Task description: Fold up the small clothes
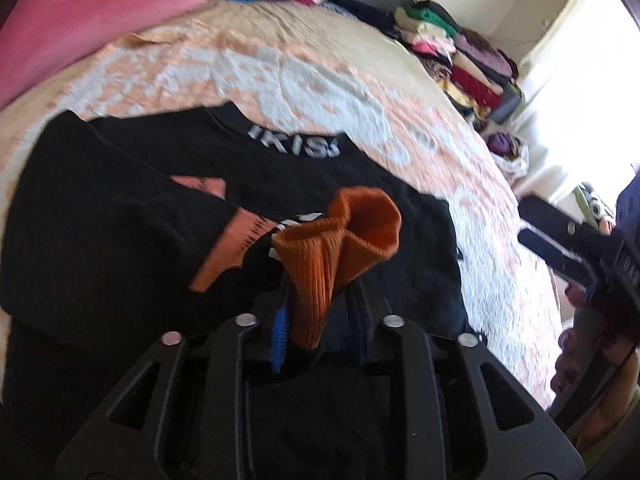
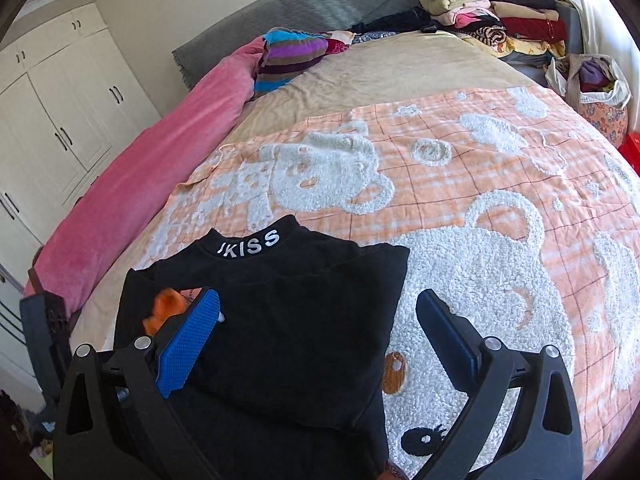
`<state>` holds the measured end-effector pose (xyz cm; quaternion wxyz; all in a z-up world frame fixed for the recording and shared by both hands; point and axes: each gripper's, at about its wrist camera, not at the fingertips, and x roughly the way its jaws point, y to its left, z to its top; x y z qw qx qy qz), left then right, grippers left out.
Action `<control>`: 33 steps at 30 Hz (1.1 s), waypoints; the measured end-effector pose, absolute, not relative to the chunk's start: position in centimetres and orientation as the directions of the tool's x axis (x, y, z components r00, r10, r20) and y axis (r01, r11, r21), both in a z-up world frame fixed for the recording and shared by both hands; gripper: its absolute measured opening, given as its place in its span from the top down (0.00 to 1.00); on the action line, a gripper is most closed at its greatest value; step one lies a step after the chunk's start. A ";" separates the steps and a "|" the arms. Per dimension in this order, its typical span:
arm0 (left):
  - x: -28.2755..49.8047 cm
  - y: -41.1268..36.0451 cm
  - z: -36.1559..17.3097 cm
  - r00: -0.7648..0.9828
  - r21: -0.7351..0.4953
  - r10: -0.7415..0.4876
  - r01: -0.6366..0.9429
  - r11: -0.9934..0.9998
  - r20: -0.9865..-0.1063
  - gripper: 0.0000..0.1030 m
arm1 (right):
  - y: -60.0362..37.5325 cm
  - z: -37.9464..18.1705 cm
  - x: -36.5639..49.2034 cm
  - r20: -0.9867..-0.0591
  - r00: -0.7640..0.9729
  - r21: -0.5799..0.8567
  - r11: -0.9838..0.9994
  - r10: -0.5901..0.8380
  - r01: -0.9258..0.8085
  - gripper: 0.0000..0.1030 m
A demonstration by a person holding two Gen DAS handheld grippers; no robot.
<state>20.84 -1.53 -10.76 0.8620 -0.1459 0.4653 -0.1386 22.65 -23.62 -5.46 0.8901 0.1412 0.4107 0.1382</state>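
Observation:
A small black top [image 1: 120, 220] with "KISS" lettering on its collar [image 1: 294, 144] lies partly folded on the bed; it also shows in the right wrist view [image 2: 288, 320]. My left gripper [image 1: 316, 312] is shut on the top's orange ribbed cuff [image 1: 340, 248] and holds it up above the black cloth. My right gripper [image 2: 320, 336] is open and empty, hovering over the top's right side; its blue pad [image 2: 188, 340] is at the left. The orange cuff [image 2: 166, 308] peeks out behind that pad. The right gripper also shows in the left wrist view [image 1: 560, 248].
The bed has an orange-and-white bear blanket [image 2: 460, 208]. A pink blanket [image 2: 140, 184] lies along the left edge. Stacks of folded clothes [image 2: 500, 12] and a bag of clothes [image 2: 592, 80] sit at the far right. White wardrobes [image 2: 52, 120] stand at the left.

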 end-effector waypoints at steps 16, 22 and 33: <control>19.0 4.3 -6.7 0.620 -0.277 -0.259 0.069 0.958 -0.741 0.60 | -18.4 -9.8 22.9 -0.732 0.430 0.492 0.846 0.529 -0.204 0.04; 19.4 9.0 -7.0 0.644 -0.242 -0.145 -0.064 0.968 -0.751 0.60 | -15.3 -13.0 22.6 -0.774 0.385 0.451 0.864 0.503 -0.223 0.17; 19.2 10.4 -6.6 0.656 -0.232 -0.120 -0.086 0.969 -0.745 0.58 | -13.4 -10.5 21.5 -0.717 0.409 0.425 0.819 0.565 -0.385 0.89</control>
